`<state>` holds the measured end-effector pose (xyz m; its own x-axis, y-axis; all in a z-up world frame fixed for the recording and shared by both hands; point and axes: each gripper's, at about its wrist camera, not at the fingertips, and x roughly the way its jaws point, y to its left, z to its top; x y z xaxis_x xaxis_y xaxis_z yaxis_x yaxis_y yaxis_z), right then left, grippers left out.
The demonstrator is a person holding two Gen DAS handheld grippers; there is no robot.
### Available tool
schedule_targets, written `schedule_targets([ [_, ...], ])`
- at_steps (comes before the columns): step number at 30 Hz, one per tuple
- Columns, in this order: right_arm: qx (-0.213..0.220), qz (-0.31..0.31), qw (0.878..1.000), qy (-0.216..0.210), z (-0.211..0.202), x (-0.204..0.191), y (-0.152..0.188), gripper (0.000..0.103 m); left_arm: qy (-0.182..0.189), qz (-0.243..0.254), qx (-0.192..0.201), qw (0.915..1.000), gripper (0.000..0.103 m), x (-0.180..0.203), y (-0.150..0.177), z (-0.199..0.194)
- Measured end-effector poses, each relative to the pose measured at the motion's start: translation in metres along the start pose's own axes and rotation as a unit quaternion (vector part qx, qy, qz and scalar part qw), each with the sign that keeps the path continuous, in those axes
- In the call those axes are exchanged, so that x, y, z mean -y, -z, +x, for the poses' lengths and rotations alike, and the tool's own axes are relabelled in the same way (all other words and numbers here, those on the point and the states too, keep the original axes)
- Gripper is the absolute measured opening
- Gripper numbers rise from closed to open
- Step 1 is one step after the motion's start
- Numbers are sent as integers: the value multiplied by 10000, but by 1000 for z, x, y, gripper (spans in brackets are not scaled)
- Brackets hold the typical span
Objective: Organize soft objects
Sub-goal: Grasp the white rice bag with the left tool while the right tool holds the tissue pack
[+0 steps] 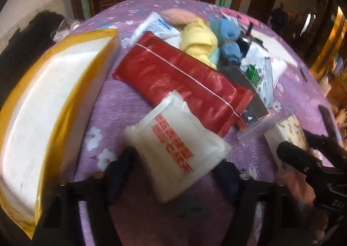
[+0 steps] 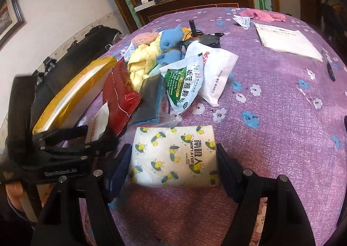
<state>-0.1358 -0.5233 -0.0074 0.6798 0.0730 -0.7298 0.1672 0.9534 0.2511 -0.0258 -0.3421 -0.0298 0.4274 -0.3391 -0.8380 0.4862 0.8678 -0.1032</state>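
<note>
The big yellow-edged white padded envelope [image 1: 49, 102] is seen at 9 o'clock in the left view, on the purple flowered worktop [image 2: 282, 115]. It looks light but broad and floppy, so an edge grip is probably best.

Next down in size, the red foil pouch [image 1: 177, 81] lies at 12 o'clock from the left tongs [image 1: 173, 172], part of the pile in the middle. It's judged slippery and crinkly; the sealed end is likely the safest hold.

The bee-print tissue pack [image 2: 175, 157] is sat between the fingers of the right tongs [image 2: 173, 159], at the near edge of the worktop. The jaws are spread wide, one each side of the pack. Whether the pads are actually touching can't be told. It's soft and squashy, so it'd be taken across the short sides, as lined up now.

The white packet with red print [image 1: 175, 148] is caught in the left tongs by its near corner, it seems, with the far end sticking out toward 1 o'clock. The view is blurred, so a firm clamp can't be confirmed. It's light, limp and slick plastic.
</note>
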Motion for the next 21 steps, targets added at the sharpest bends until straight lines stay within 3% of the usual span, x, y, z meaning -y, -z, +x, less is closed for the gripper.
schedule_targets([
  [4, -22, -99, 9999, 0, 2, -4, 0, 74, 298, -549, -44, 9980, 34, -26, -3, -4],
  [6, -25, -122, 9999, -7, 2, -6, 0, 74, 436, -706, -53, 9965, 24, -36, -4, -4],
  [9, -53, -186, 9998, 4, 4, -7, 0, 74, 532, -733, -91, 9958, 24, -37, -4, -5],
  [11, -70, -171, 9998, -3, 4, -7, 0, 74, 591, -934, -69, 9939, 32, -41, -5, -8],
  [13, -64, -165, 9998, 5, 5, -7, 0, 74, 597, -1048, -96, 9927, 71, -44, -9, -9],
  [14, -64, -191, 9998, 24, 5, -8, 0, 74, 587, -1072, -51, 9925, 76, -45, -8, -12],
  [18, -73, -247, 9997, 23, 6, -9, 1, 74, 169, -835, 140, 9963, 78, -30, -22, -15],
  [21, -71, -240, 9997, 46, 7, -9, 1, 74, -260, -315, 144, 9991, 78, -12, -31, -2],
])
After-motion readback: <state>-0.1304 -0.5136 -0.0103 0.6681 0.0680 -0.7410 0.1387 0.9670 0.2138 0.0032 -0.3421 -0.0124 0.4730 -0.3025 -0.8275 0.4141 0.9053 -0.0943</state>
